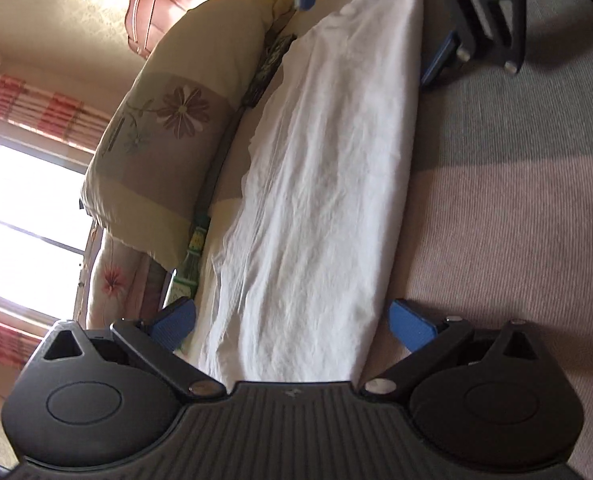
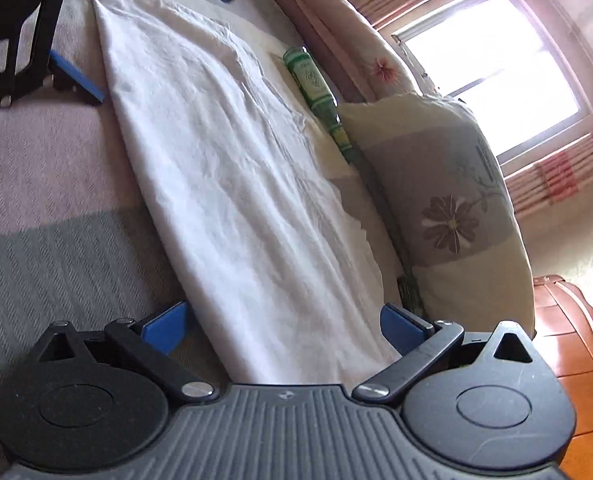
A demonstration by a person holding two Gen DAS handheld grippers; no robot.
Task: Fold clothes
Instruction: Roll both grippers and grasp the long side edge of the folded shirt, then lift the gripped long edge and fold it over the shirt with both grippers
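A: Well, the white garment (image 1: 316,184) lies folded into a long strip on the grey-and-pink striped bedcover (image 1: 516,208), running between the two tools, with the flowered pillow (image 1: 164,120) just beside its far edge.

B: And the tools?

A: The left gripper (image 1: 292,320) stands wide open at one end of the strip, blue pads on either side of the cloth and pressing on nothing. The right gripper (image 2: 284,326) is just as wide at the other end, straddling the cloth and holding nothing.

B: How would the cloth handle?

A: It looks thin, light and limp, creased all over, so it should sag wherever it is not supported. It is probably not slippery on that woven cover. The sensible hold is at an end corner, pinching all layers together so the fold does not fall open.

B: Any containers?

A: Only a green patterned bottle (image 2: 318,92) lying against the bedding beside the pillow. Whether anything is in it cannot be told.
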